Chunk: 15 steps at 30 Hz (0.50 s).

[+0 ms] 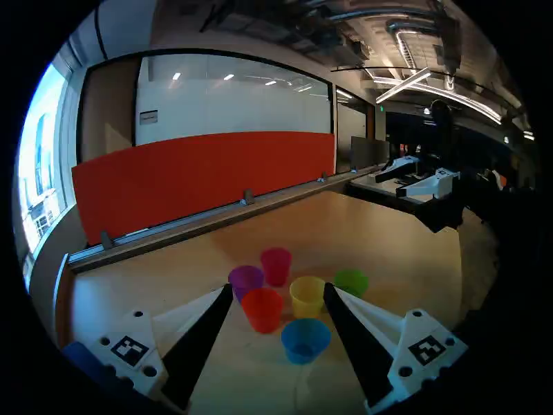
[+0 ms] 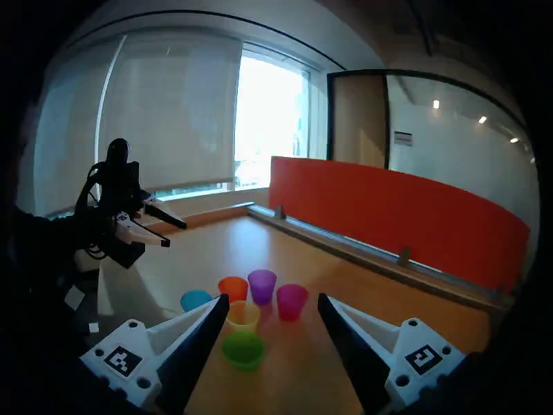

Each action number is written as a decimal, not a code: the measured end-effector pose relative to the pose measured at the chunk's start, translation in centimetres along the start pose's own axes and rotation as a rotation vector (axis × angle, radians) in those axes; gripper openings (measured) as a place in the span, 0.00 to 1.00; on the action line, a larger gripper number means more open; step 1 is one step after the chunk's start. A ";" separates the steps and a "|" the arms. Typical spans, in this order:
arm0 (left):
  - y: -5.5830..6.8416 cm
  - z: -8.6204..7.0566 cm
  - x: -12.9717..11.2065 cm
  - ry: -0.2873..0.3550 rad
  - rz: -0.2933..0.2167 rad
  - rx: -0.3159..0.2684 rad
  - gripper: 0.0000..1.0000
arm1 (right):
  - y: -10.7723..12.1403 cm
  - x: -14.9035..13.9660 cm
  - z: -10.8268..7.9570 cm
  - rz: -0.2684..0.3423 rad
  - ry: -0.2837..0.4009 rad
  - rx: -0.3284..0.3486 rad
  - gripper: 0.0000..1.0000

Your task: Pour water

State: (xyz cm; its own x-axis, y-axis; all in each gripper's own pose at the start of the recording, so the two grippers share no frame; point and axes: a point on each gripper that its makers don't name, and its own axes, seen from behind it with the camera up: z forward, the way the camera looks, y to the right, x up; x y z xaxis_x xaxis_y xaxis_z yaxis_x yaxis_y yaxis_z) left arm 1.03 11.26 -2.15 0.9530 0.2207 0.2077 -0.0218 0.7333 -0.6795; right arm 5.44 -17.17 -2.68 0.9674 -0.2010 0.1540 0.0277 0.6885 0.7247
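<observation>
Several small plastic cups stand clustered on the wooden table [image 1: 387,242]. In the left gripper view they are purple [image 1: 245,279], pink [image 1: 276,265], orange [image 1: 262,308], yellow [image 1: 307,295], green [image 1: 351,281] and blue [image 1: 305,339]. My left gripper [image 1: 276,290] hovers open just short of them, holding nothing. In the right gripper view the blue cup [image 2: 195,299], orange cup [image 2: 233,287], purple cup [image 2: 262,285], pink cup [image 2: 292,301], yellow cup [image 2: 243,315] and green cup [image 2: 242,349] sit ahead of my open, empty right gripper [image 2: 273,299]. Whether any cup holds water cannot be told.
A red divider panel [image 1: 207,173] on a rail runs along the table's far edge. The right gripper [image 1: 422,183] shows far off in the left gripper view. The left gripper [image 2: 142,225], held by a dark-sleeved arm, shows in the right gripper view. Bright windows [image 2: 273,124] lie behind.
</observation>
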 end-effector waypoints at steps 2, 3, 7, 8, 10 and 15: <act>0.2 0.3 -0.5 -0.013 0.007 -0.011 0.98 | -0.3 -0.3 0.2 -0.002 -0.010 0.014 0.99; 0.3 0.4 -0.9 -0.021 0.009 -0.017 0.98 | -0.4 -0.6 0.3 -0.002 -0.017 0.022 0.99; 0.6 1.1 -2.3 -0.051 0.012 -0.035 0.98 | -0.9 -2.2 0.8 0.004 -0.042 0.046 0.99; 0.6 1.3 -2.6 -0.058 0.012 -0.038 0.98 | -1.0 -2.6 1.0 0.006 -0.048 0.050 0.99; 0.7 1.6 -3.4 -0.073 0.009 -0.042 0.98 | -1.0 -3.5 1.3 0.009 -0.065 0.057 0.99; 1.2 2.3 -5.4 -0.110 0.008 -0.064 0.98 | -1.0 -5.6 2.0 0.013 -0.098 0.068 0.99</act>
State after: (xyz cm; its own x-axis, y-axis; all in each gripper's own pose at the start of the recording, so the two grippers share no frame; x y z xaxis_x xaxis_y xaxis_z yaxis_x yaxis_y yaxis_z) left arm -4.80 12.40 -2.45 0.9137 0.2982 0.2761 -0.0062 0.6896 -0.7242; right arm -0.48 -18.16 -2.93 0.9382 -0.2618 0.2263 -0.0053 0.6431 0.7657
